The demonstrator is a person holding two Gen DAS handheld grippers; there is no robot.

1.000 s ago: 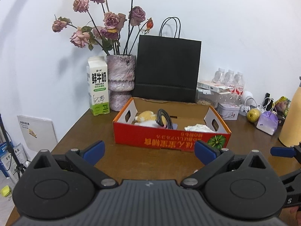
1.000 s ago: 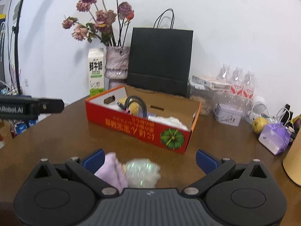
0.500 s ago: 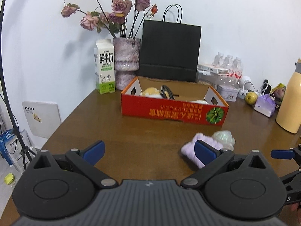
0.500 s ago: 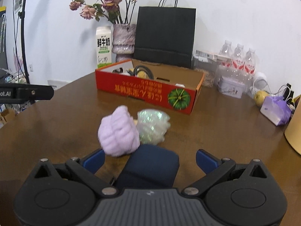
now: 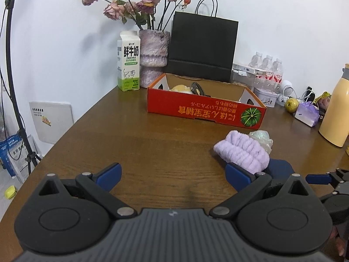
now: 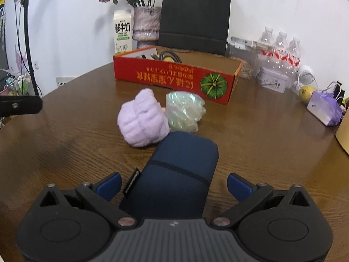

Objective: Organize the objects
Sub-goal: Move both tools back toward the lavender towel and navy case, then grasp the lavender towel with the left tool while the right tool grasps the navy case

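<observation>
Table [image 5: 152, 144] fills both views, brown wood. Red box [image 5: 205, 111] sits mid-frame, cables and a yellow lump inside it. Navy pouch [image 6: 181, 170] lies low centre in the right view, between the right gripper's [image 6: 174, 184] released, spread jaws, not pinched. Lilac cloth [image 6: 142, 119] touches its far end, with the green bag [image 6: 184, 111] just beside it. Left gripper [image 5: 172, 173], bottom of its frame, is released over bare wood.

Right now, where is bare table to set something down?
Bare wood lies left of the purple towel, between the red box and the left gripper. Crowded: towel, plastic bag and navy pouch cluster together; the far right holds bottles, tin, and fruit.
</observation>
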